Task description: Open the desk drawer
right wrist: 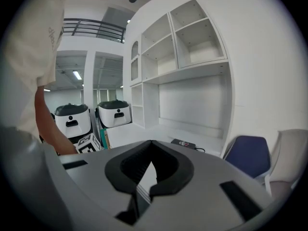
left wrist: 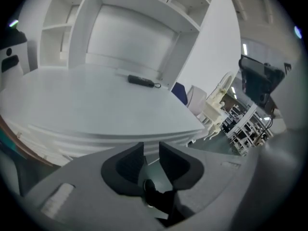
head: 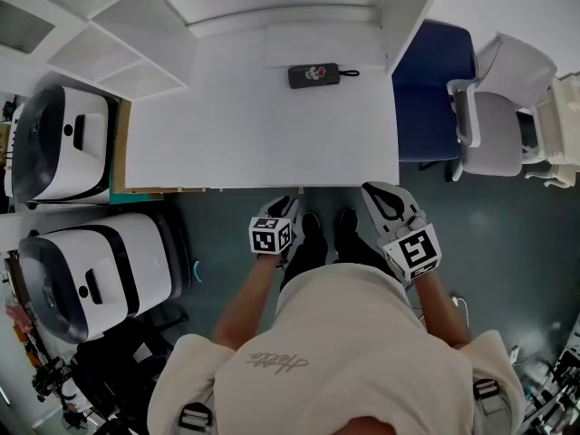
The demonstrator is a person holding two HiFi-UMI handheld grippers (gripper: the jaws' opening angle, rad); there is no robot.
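the drawer can't be made out under the front edge of the white flat desk top (head: 254, 134). just off that edge, the left gripper (head: 286, 205) is held slightly parted and empty, the right gripper (head: 375, 192) pinched closed on nothing.

The white desk (head: 254, 116) is standing broad and flat against the wall shelving; its drawer is sitting pushed in, tucked under the front edge (head: 344, 186).

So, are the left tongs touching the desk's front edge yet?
Cannot tell. In the head view the left tongs end right at the desk edge; the left gripper view shows neither contact nor a gap plainly.
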